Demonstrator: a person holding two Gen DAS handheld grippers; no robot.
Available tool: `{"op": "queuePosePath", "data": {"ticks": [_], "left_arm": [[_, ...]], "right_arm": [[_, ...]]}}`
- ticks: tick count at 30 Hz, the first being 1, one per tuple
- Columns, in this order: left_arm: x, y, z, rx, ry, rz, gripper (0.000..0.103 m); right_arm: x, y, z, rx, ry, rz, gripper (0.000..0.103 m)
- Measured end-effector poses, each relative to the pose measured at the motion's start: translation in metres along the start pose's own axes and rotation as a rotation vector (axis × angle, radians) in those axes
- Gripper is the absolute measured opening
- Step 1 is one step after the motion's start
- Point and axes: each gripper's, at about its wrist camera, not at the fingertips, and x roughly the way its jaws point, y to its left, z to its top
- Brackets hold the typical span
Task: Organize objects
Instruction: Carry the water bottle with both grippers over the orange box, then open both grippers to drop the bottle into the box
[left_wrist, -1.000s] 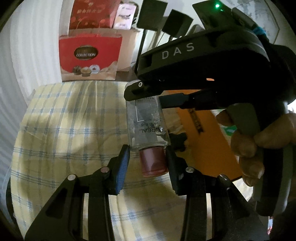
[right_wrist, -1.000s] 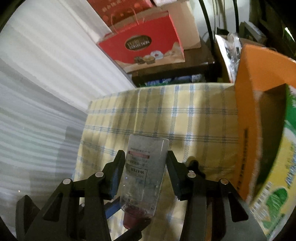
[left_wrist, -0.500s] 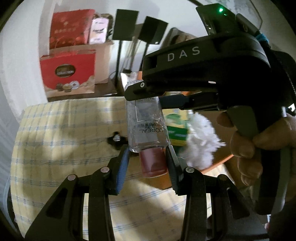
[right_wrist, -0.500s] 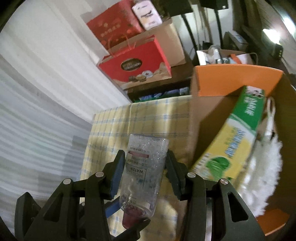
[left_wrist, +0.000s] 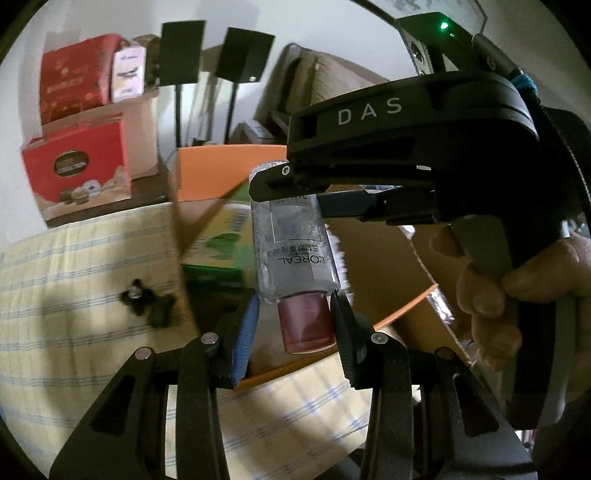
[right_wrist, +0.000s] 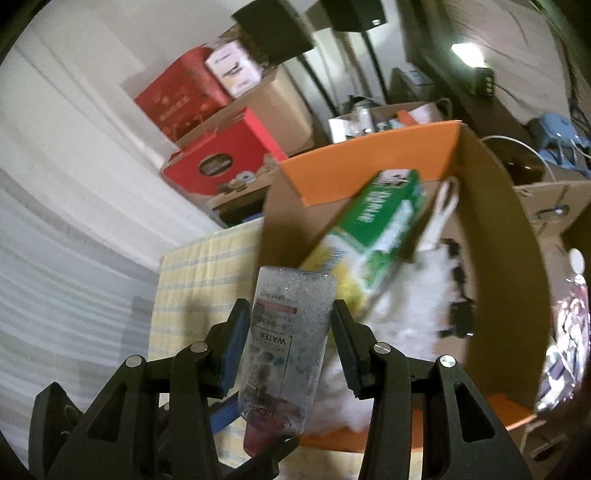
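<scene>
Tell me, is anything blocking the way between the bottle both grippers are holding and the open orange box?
Nothing visible blocks it. The bottle hangs at the orange box opening. Inside, a green carton leans and a white duster lies, so free room is tight.

1. The left gripper (left_wrist: 293, 325) is black plastic with two long arms.
2. One of its finger pads (left_wrist: 245, 334) is blue.
3. Round silver screws sit on its arms.
4. The right gripper (right_wrist: 288, 343) is black too, with the same silver screws and a blue pad.
5. Its body says "DAS" in white letters.
6. A small green light glows on top.
7. A hand (left_wrist: 517, 295) wraps around its grey handle.
</scene>
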Motion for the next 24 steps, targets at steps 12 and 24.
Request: {"op": "queuePosePath", "data": {"ticks": [12, 24], "left_arm": [[0.050, -0.056, 0.005, 0.075, 0.091, -0.061, 0.037], [0.090, -0.075, 0.015, 0.163, 0.176, -0.086, 0.037]], "right_arm": [[-0.028, -0.085, -0.007, 0.131, -0.026, -0.014, 0.045], [-0.034, -0.149, -0.005, 0.277, -0.059, 0.014, 0.045]]}}
